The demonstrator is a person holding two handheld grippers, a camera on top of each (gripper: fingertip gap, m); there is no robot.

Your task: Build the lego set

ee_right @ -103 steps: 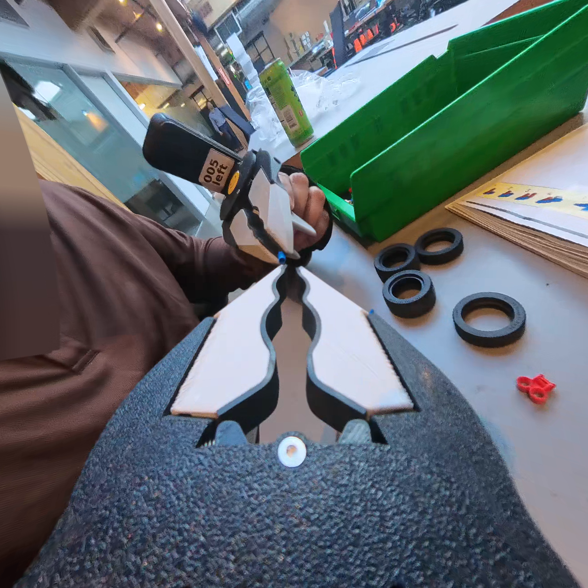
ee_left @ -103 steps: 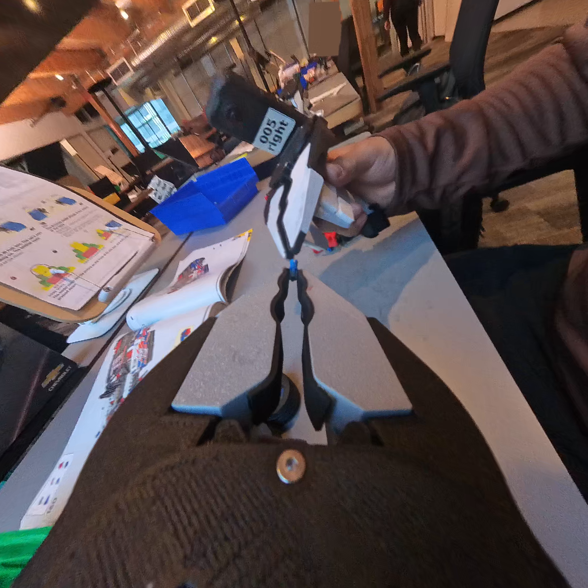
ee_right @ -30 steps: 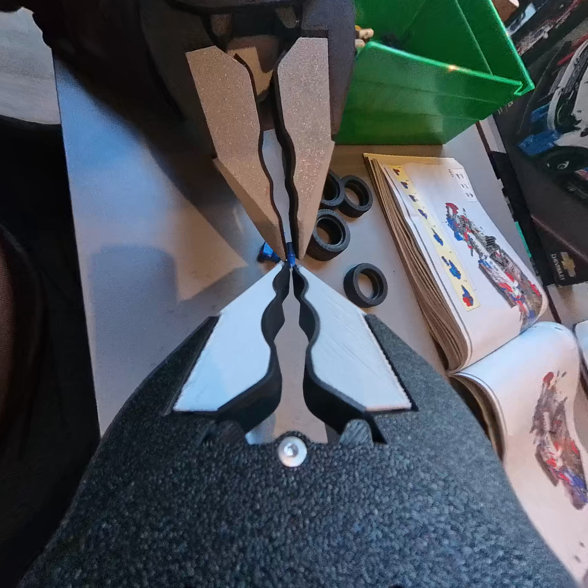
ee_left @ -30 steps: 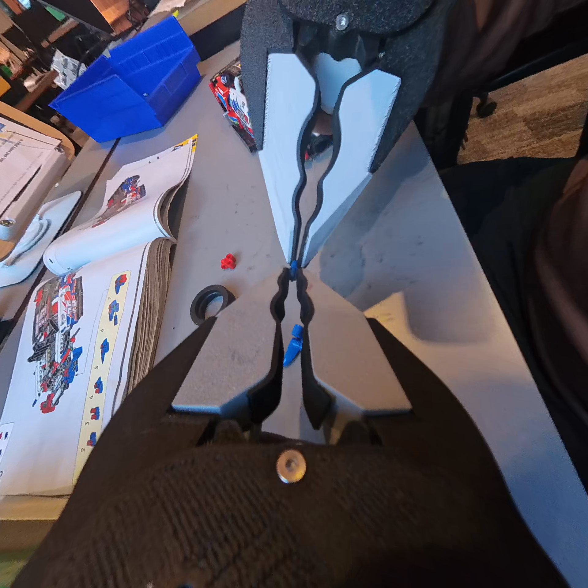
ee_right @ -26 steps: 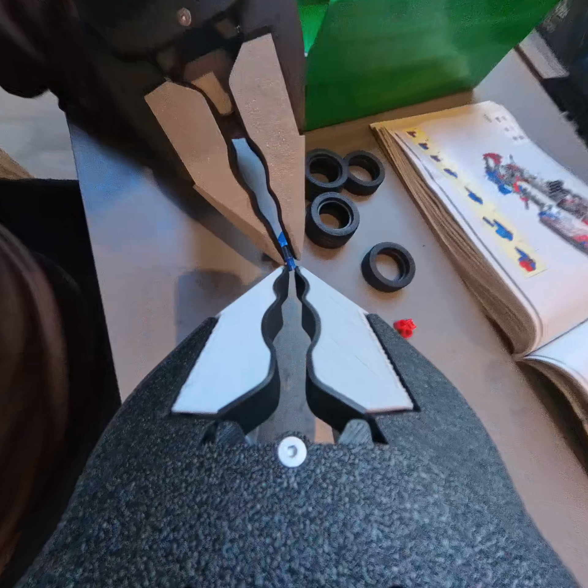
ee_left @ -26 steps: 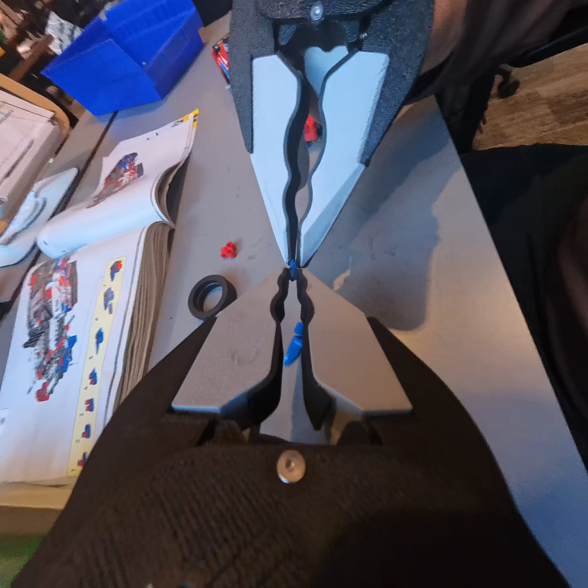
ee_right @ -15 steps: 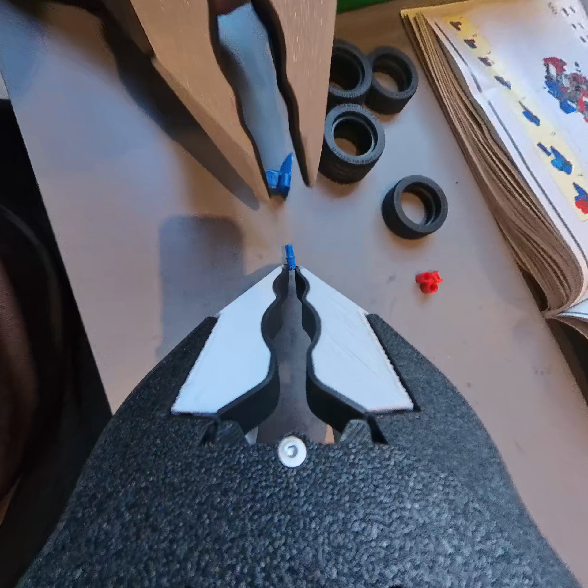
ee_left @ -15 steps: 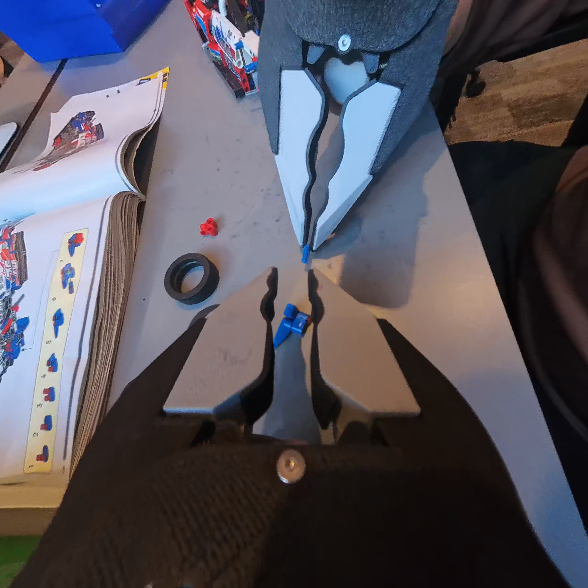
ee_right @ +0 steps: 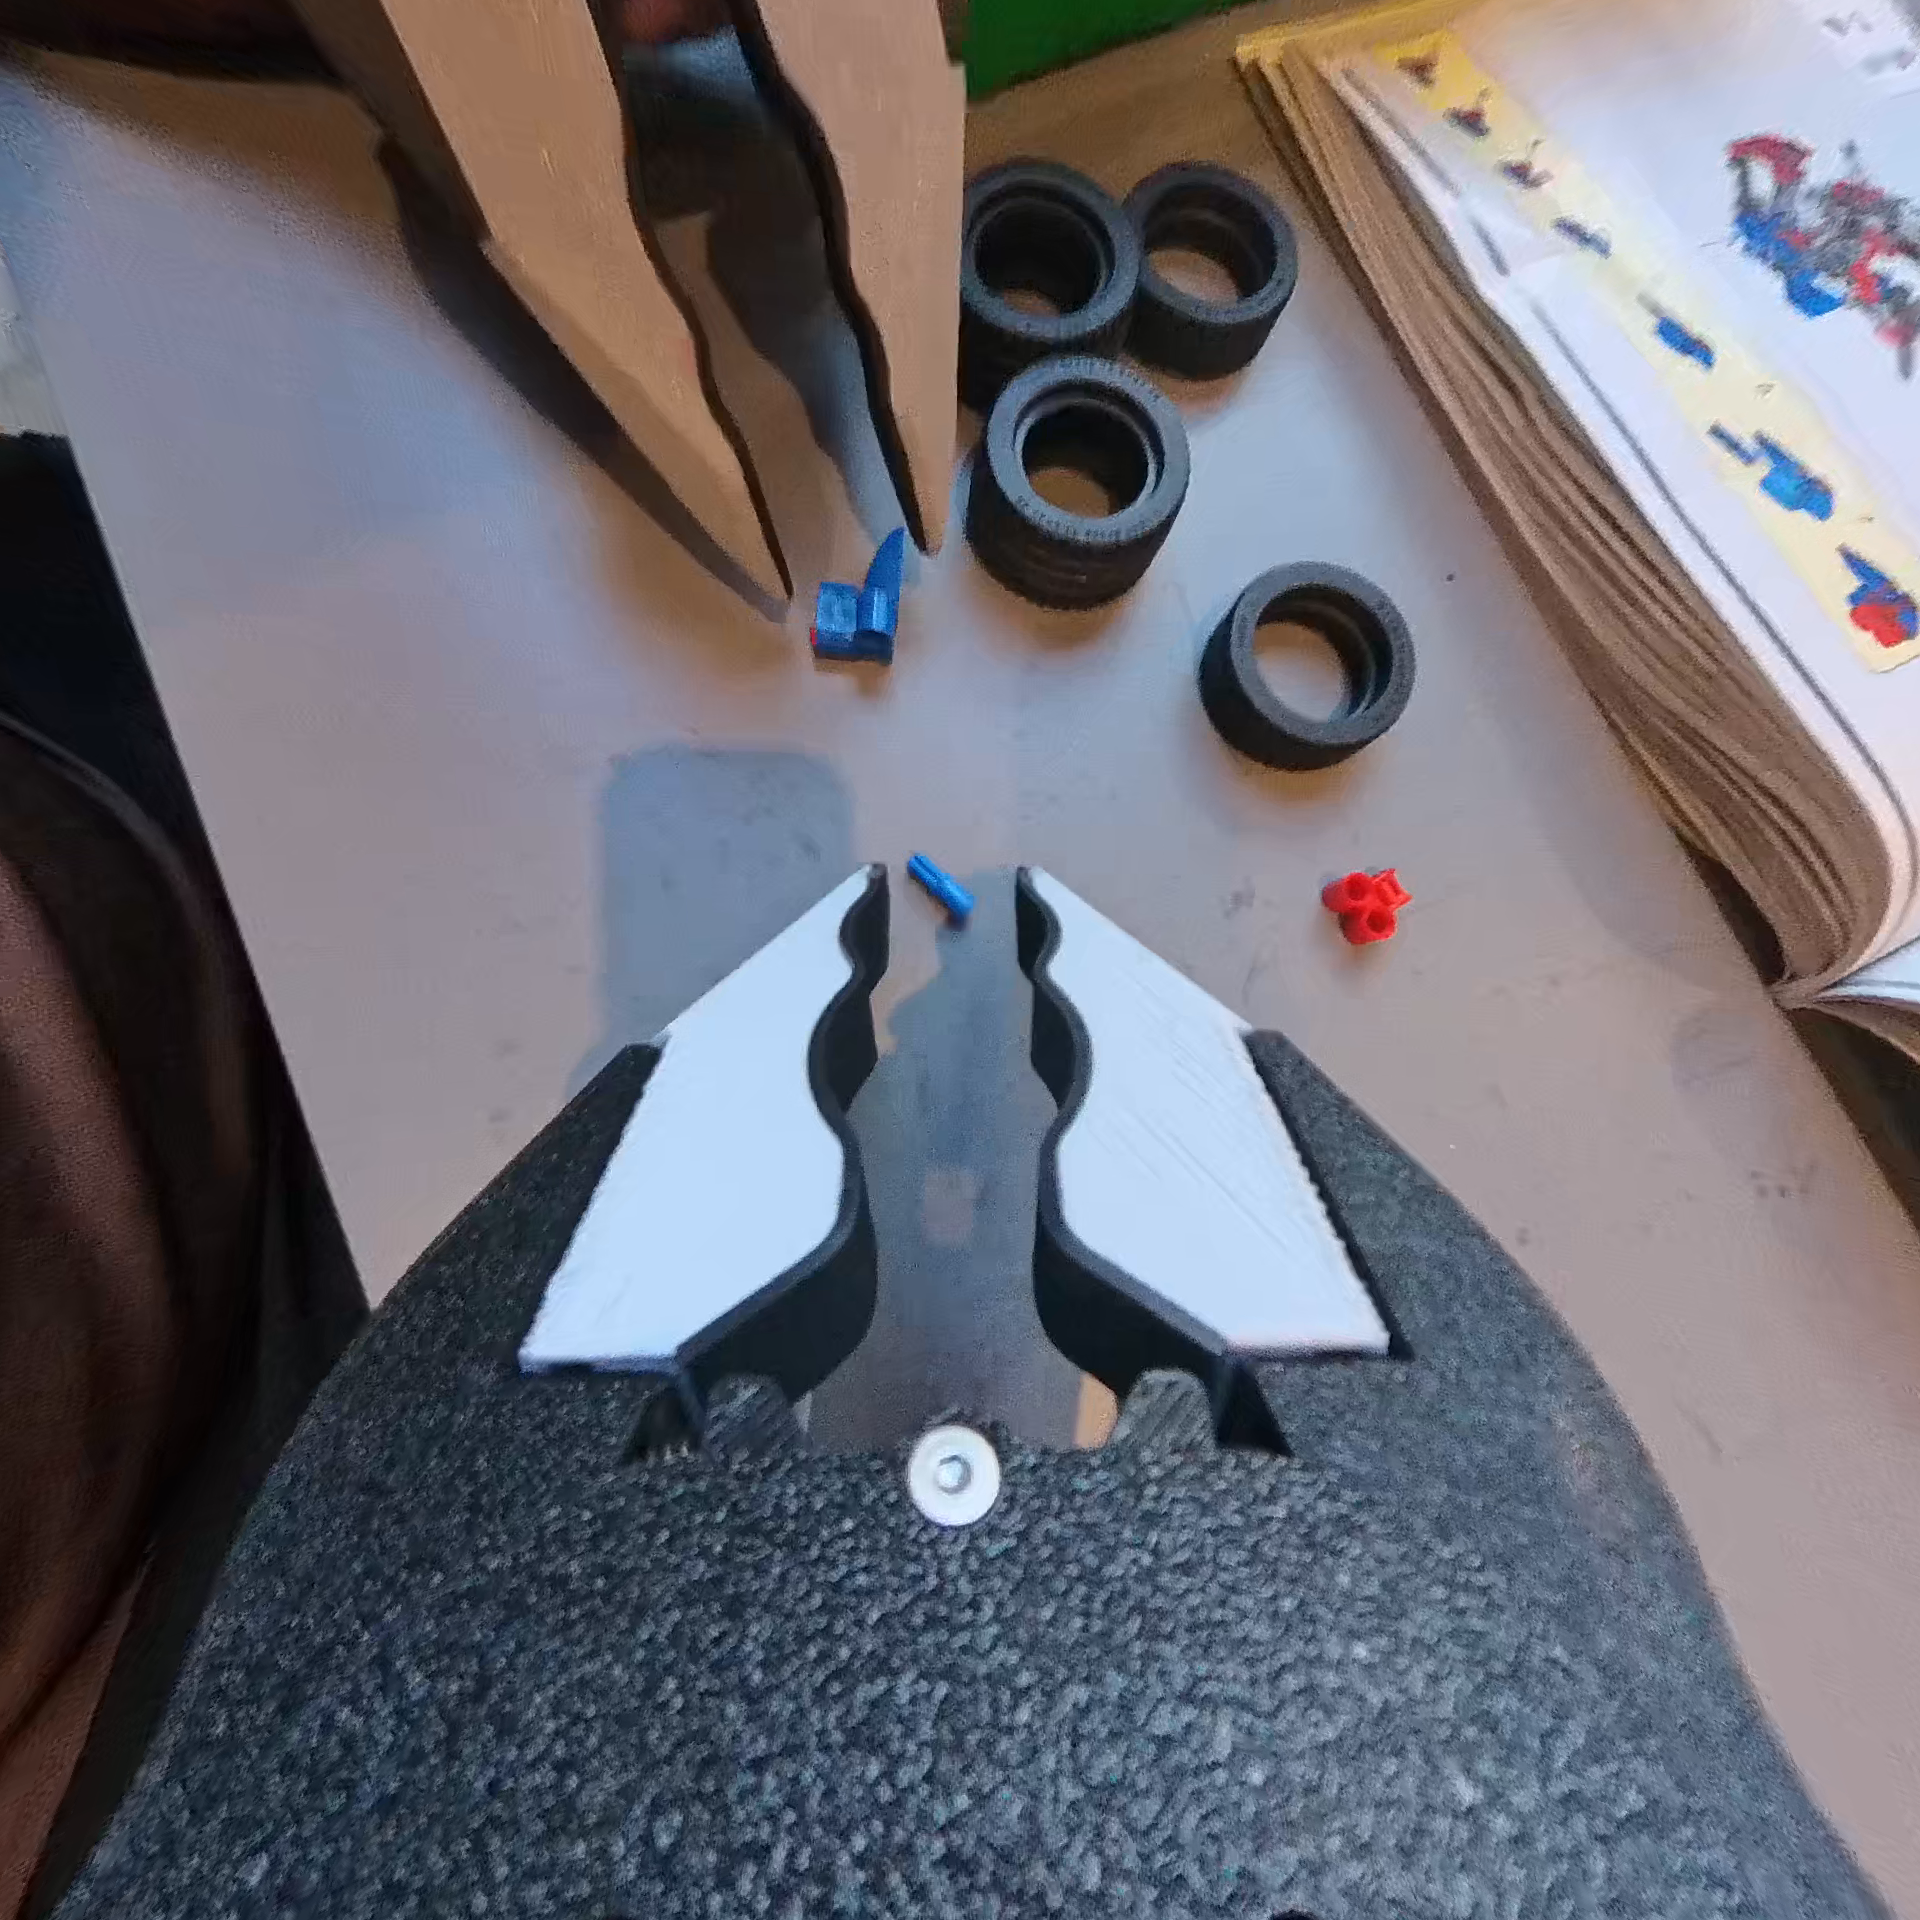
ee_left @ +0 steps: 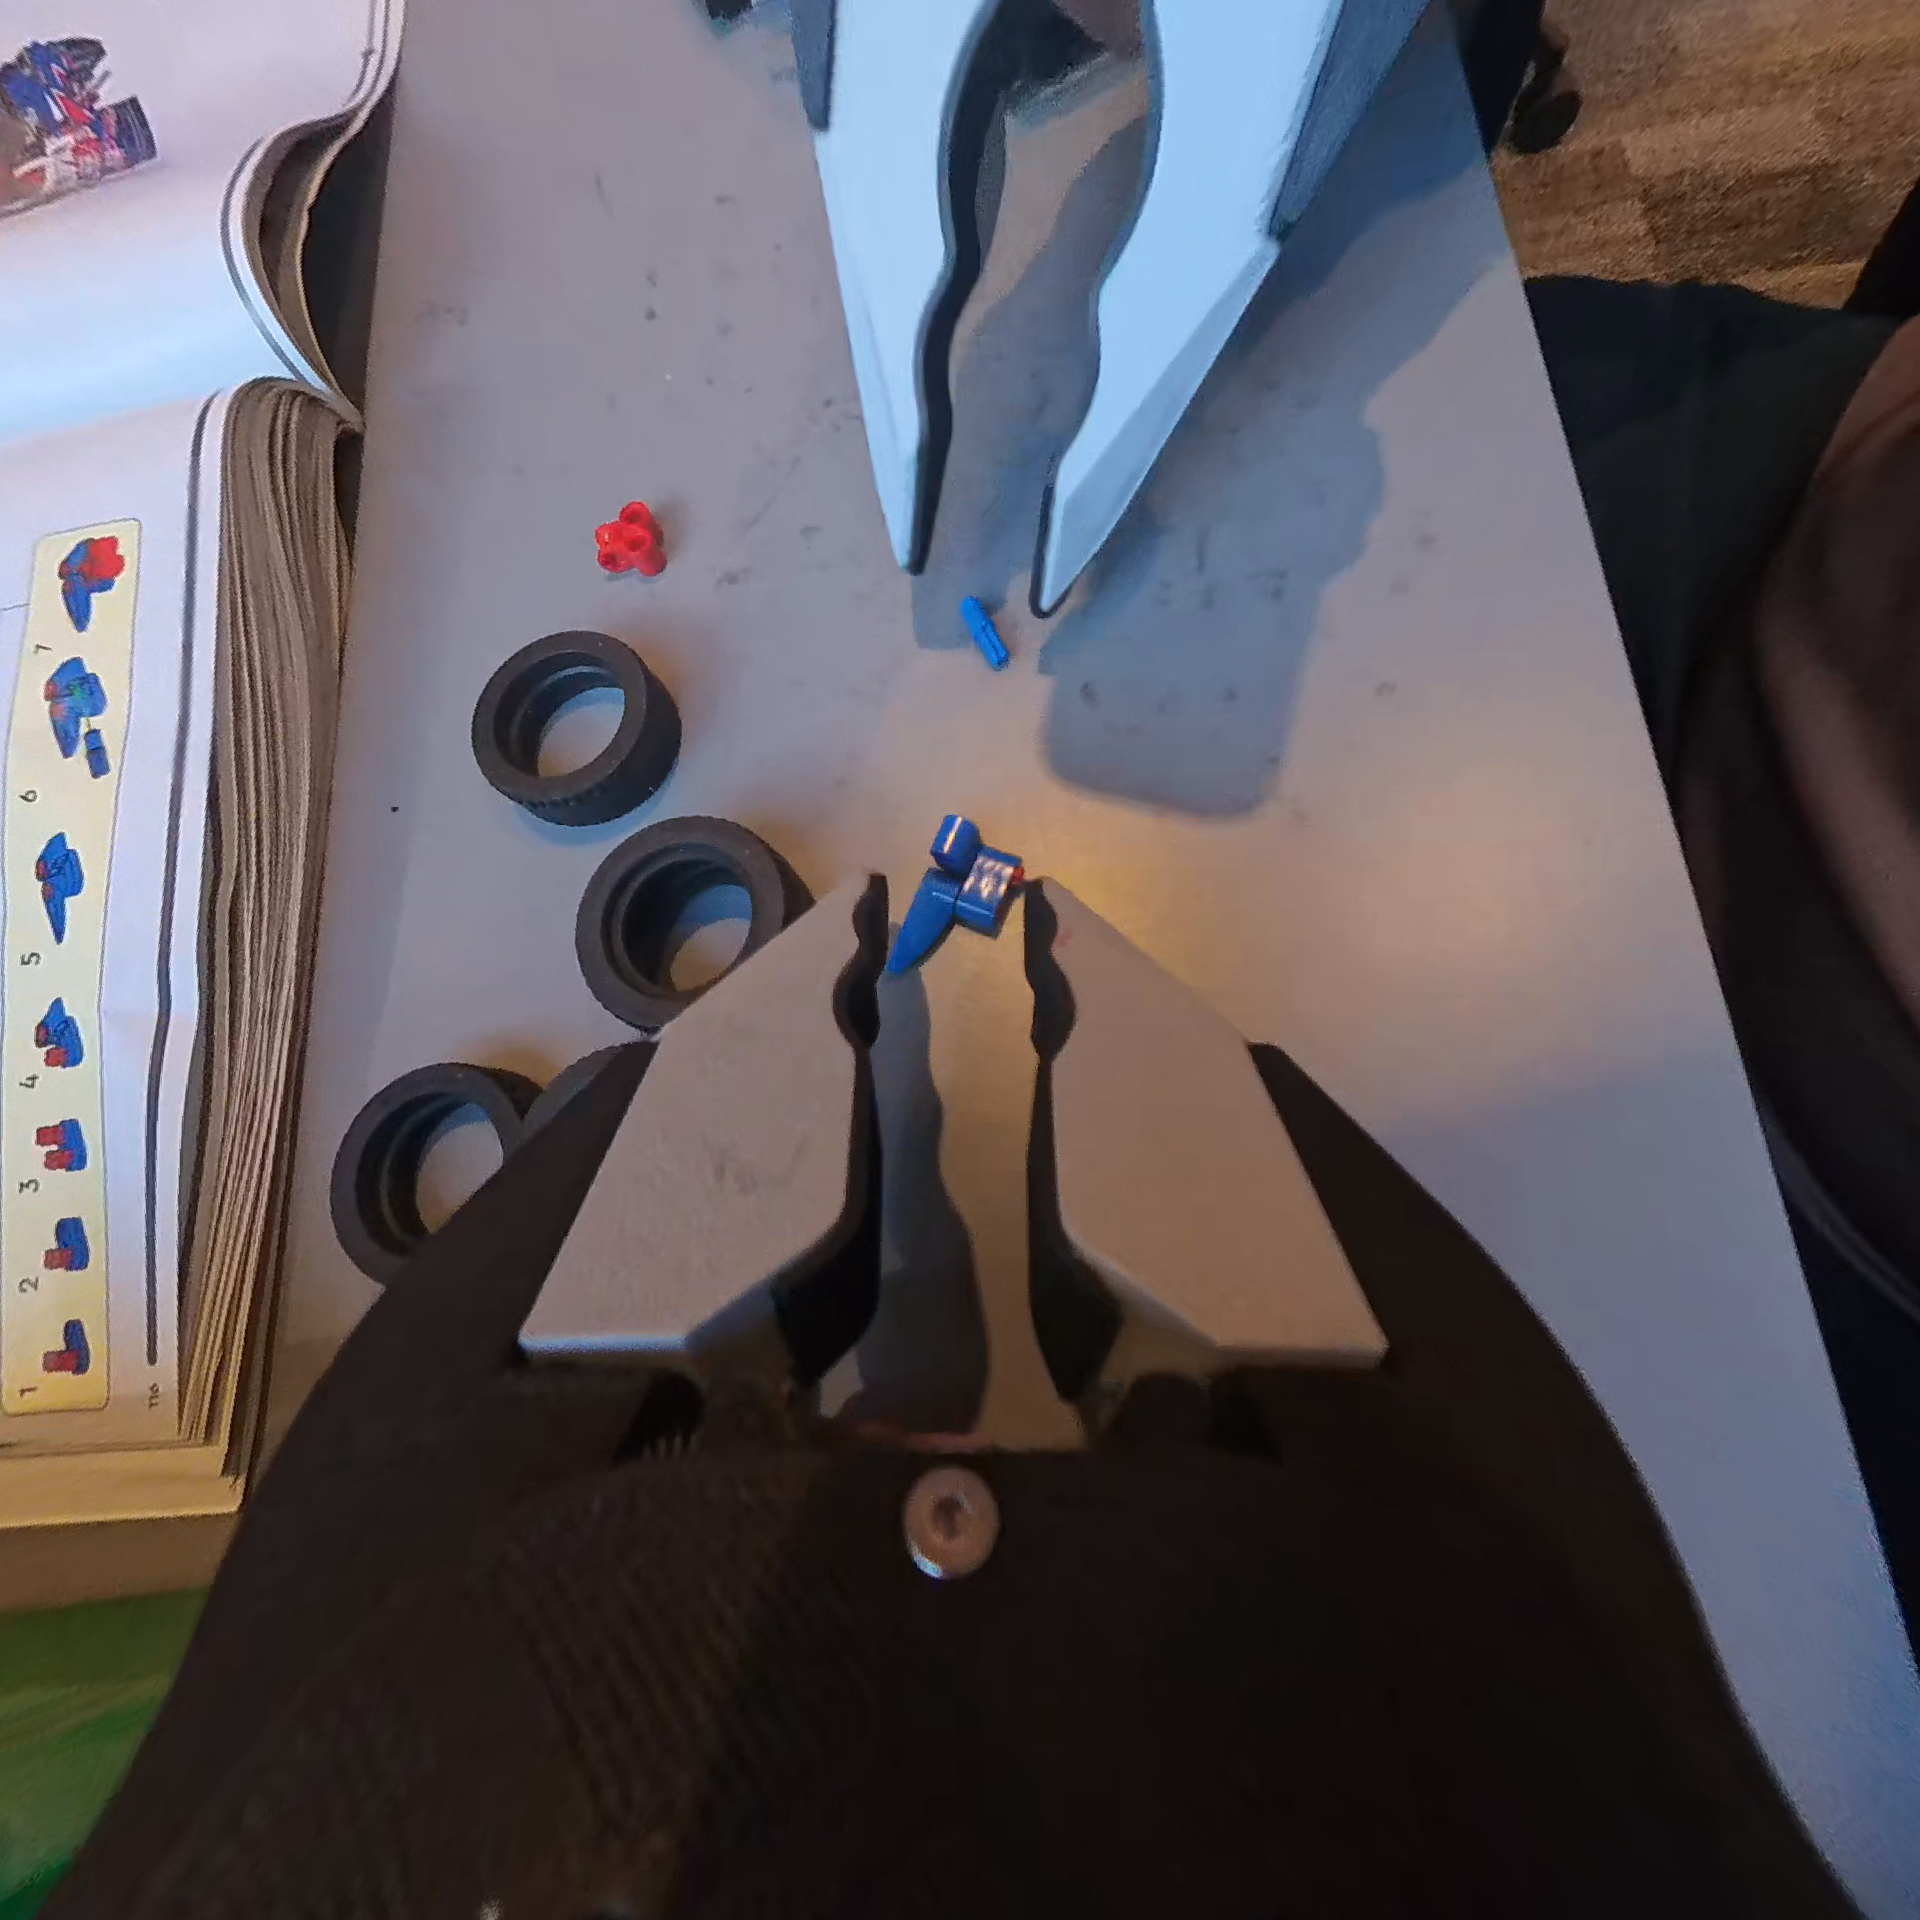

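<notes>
Both your grippers have let go since a moment ago: the right gripper (ee_right: 951,873) now gapes empty over the small blue pin (ee_right: 938,886), lying loose on the grey table (ee_right: 416,644). Your left gripper (ee_left: 951,883), parted too and holding nothing, straddles the blue wedge-tipped lego assembly (ee_left: 951,894) beside the black tyres (ee_left: 681,920).

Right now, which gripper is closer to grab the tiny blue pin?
Probably the right gripper: it is open, and the small blue pin lies on the table just ahead of its tips. The left gripper sits over the blue assembly.
</notes>
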